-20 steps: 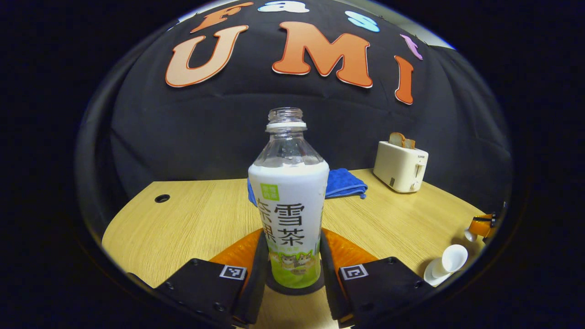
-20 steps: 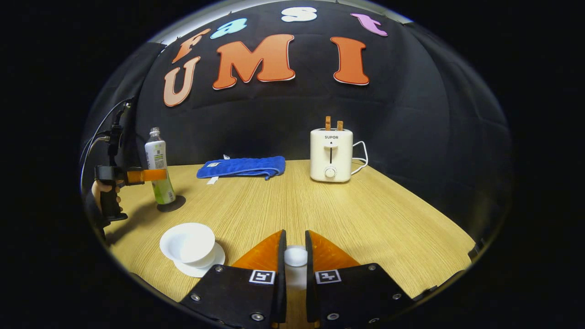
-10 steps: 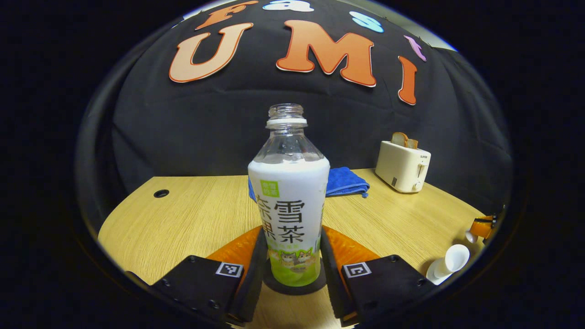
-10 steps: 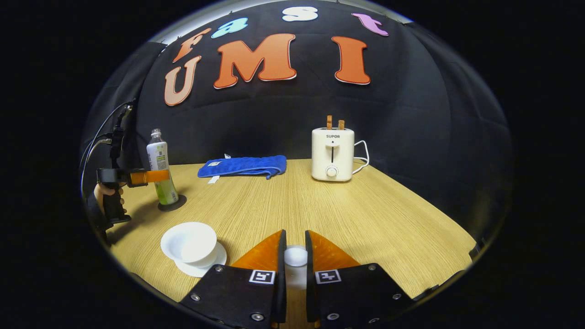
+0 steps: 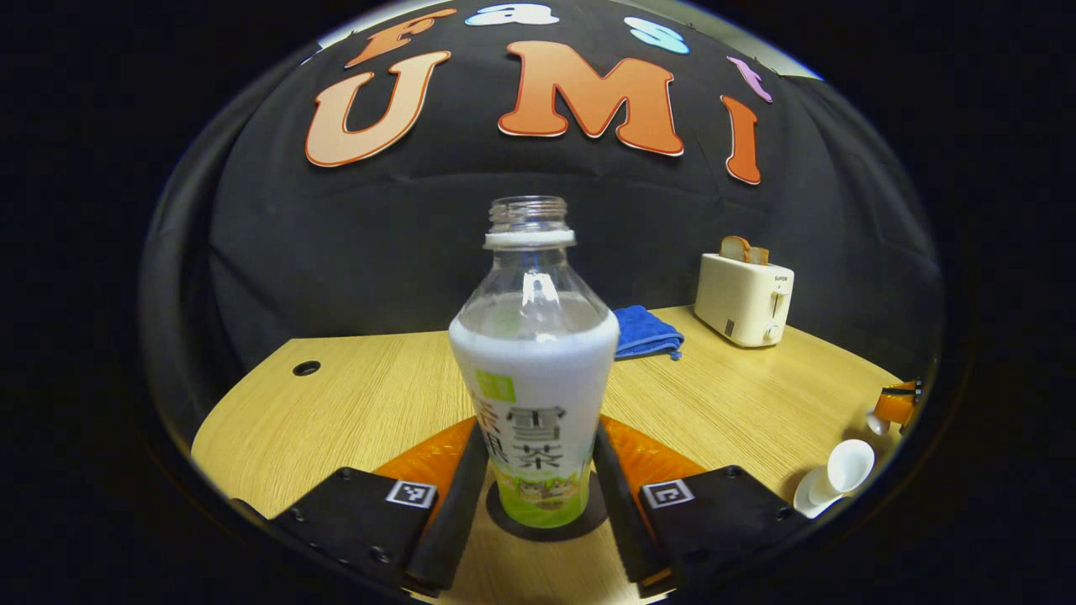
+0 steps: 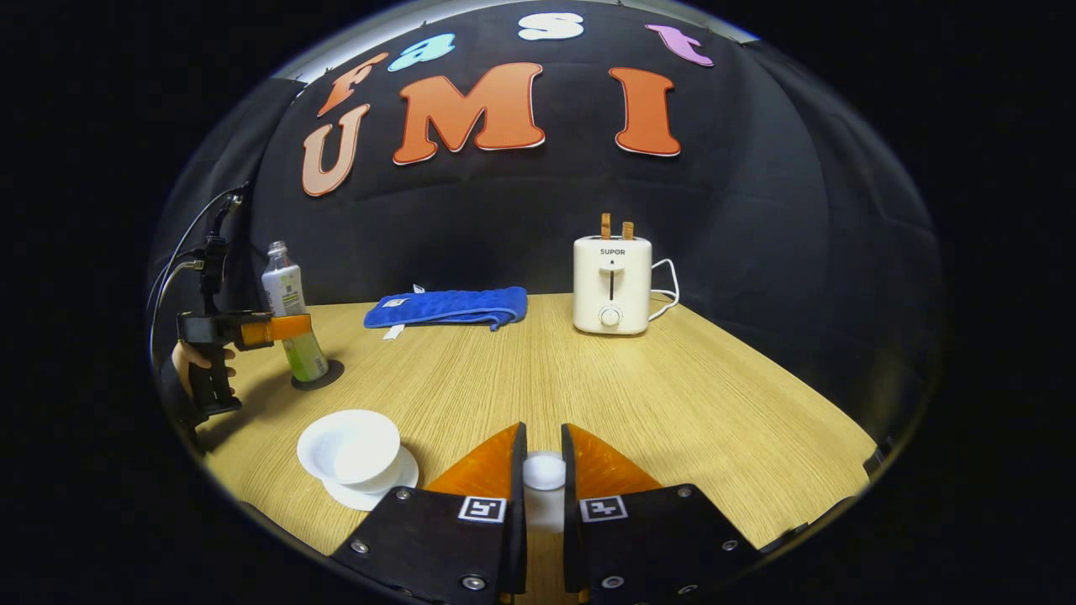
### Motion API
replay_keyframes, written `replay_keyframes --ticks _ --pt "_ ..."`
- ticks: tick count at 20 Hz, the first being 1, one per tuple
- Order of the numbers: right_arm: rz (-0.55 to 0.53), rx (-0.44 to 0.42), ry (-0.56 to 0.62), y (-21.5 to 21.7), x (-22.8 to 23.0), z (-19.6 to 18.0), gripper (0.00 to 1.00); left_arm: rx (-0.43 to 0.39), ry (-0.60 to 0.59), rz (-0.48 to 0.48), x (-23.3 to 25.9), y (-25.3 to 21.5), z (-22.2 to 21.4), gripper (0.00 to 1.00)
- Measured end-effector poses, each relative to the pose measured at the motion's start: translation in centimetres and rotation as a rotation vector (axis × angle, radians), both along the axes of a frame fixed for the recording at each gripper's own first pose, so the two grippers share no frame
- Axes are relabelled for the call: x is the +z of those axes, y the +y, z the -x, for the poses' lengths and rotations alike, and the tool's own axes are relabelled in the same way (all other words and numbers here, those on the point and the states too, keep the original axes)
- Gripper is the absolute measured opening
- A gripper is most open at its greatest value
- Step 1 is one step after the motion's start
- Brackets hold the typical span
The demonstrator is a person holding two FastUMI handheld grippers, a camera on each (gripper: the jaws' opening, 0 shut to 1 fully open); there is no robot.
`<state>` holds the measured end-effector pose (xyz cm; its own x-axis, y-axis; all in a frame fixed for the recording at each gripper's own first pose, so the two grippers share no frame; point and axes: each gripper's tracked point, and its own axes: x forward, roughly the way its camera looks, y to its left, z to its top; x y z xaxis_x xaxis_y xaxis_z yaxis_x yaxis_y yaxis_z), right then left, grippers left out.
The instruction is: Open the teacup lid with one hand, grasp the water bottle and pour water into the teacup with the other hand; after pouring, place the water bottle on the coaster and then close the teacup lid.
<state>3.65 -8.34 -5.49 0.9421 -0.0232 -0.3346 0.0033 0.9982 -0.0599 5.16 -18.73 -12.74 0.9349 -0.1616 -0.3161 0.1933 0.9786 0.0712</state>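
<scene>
water bottle: clear top, white label with dark characters, green band at the foot
coaster: dark
teacup: white
lid: white
desk: pale wood grain
towel: blue
toaster: cream

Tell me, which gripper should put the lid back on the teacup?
Right. The right gripper already pinches the lid, with the open teacup nearby. The left gripper is busy at the water bottle on the coaster.

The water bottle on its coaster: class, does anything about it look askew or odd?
Yes. The water bottle leans off vertical, its top toward the left tool around it, while its base sits on the dark coaster. It has no cap.
</scene>
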Motion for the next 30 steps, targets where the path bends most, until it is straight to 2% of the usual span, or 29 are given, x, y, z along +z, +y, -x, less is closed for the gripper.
replay_keyframes --ticks 1,2,3,6,7,11,15,16,17,20,21,23,30 --pt "-0.002 0.0 -0.001 0.0 0.0 0.0 0.18 0.005 -0.009 -0.001 0.2 0.1 0.0 0.89" --pt "-0.002 -0.001 -0.002 0.0 0.1 0.0 0.18 0.005 -0.016 0.003 0.3 0.1 0.2 0.97" --pt "0.002 -0.003 -0.004 0.0 0.1 -0.1 0.18 0.008 -0.022 0.008 0.4 0.0 0.5 1.0" --pt "0.006 -0.012 -0.019 0.0 0.7 0.0 0.17 0.022 -0.036 0.011 0.6 0.0 1.8 0.97" --pt "0.007 -0.015 -0.023 0.0 0.8 0.1 0.18 0.031 -0.044 0.005 0.8 0.2 2.5 1.0" --pt "0.011 -0.006 -0.027 0.9 1.4 0.2 0.17 0.052 -0.077 0.01 1.6 0.6 5.4 1.0" --pt "0.008 0.028 -0.048 3.0 2.5 -0.1 0.18 0.141 -0.171 0.023 3.3 2.8 8.3 1.0" --pt "0.005 0.038 -0.053 3.7 2.7 -0.2 0.17 0.17 -0.197 0.024 3.4 3.6 9.1 0.96" --pt "0.004 0.051 -0.055 4.6 2.9 -0.3 0.17 0.201 -0.219 0.016 3.6 4.5 10.0 1.0" --pt "-0.007 0.097 -0.073 7.1 3.7 -0.3 0.17 0.256 -0.252 0.032 3.2 5.8 11.6 1.0" --pt "-0.008 0.111 -0.08 7.9 3.8 -0.4 0.17 0.265 -0.247 0.049 2.9 5.9 12.0 0.96" --pt "-0.008 0.136 -0.079 9.3 3.7 -0.6 0.17 0.27 -0.242 0.078 2.3 5.8 12.3 1.0" --pt "0.007 0.202 -0.047 13.1 1.6 -1.1 0.17 0.283 -0.243 0.069 1.5 6.2 12.3 0.99"
